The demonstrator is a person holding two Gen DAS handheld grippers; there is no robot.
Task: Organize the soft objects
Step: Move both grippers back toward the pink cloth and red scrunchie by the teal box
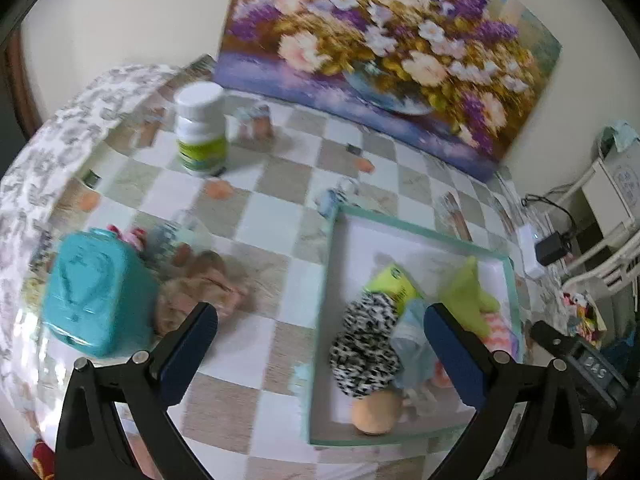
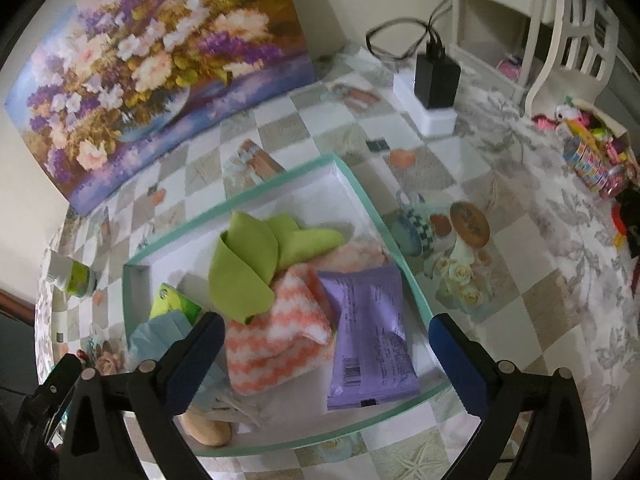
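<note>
A teal-rimmed white tray (image 1: 420, 234) (image 2: 280, 184) holds soft things: a black-and-white scrunchie (image 1: 366, 346), a green cloth (image 2: 248, 264) (image 1: 468, 292), an orange-and-white striped towel (image 2: 276, 336), a purple pouch (image 2: 368, 340), a light blue cloth (image 2: 160, 330) and a tan round object (image 1: 376, 414). A pinkish-beige scrunchie (image 1: 200, 292) lies on the table beside a teal case (image 1: 94, 292). My left gripper (image 1: 320, 336) is open and empty, above the table at the tray's left rim. My right gripper (image 2: 326, 344) is open and empty, above the tray.
A white-and-green bottle (image 1: 202, 128) stands at the back of the checkered table. A flower painting (image 1: 384, 48) leans on the wall. A black charger on a white block (image 2: 434, 80) sits at the far right, near a white chair (image 2: 560, 40) and a bag of colourful items (image 2: 596, 152).
</note>
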